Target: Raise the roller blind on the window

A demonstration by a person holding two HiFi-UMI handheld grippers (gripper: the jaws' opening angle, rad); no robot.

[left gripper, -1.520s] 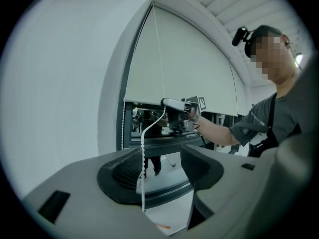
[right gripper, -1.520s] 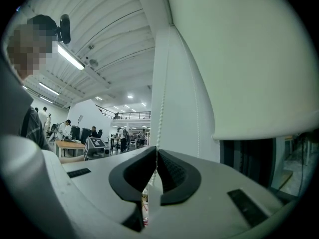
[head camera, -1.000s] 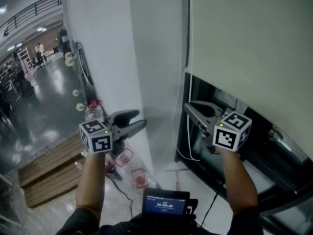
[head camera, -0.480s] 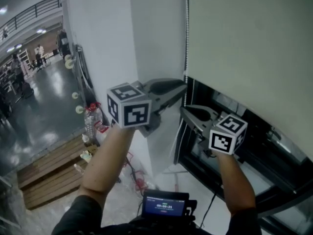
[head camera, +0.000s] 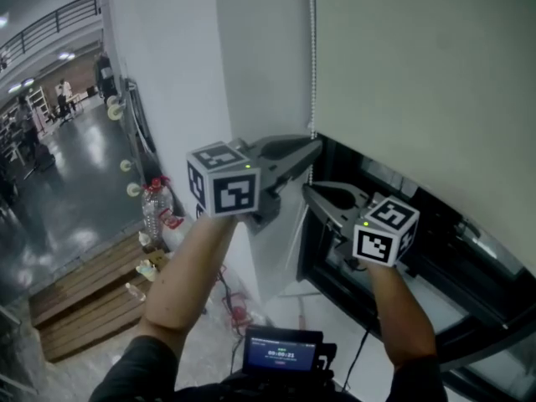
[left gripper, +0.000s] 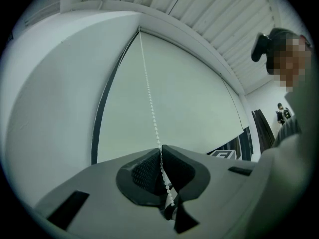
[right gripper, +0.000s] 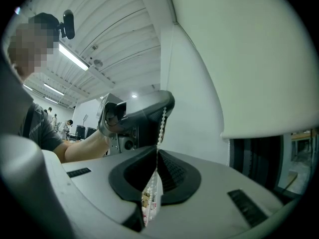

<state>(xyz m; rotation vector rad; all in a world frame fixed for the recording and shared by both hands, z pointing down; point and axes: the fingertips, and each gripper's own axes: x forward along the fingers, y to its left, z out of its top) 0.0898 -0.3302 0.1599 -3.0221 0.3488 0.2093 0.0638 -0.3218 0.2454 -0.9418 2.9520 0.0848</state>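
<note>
Fingers of left gripper (left gripper: 160, 152) have just been closing; now clenched on bead chain (left gripper: 149, 93), above the right gripper (head camera: 307, 189), also clamped on it. Advice: pull straight along the chain, hand over hand, one grip always on. Roller blind (head camera: 419, 74): pale, smooth, right of chain, covering upper window (head camera: 452, 233), dark gap below.

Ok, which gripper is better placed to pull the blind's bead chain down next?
Left, probably. The left gripper, whose jaws have just closed on the bead chain, grips above the right gripper, so it has more downward travel.
</note>
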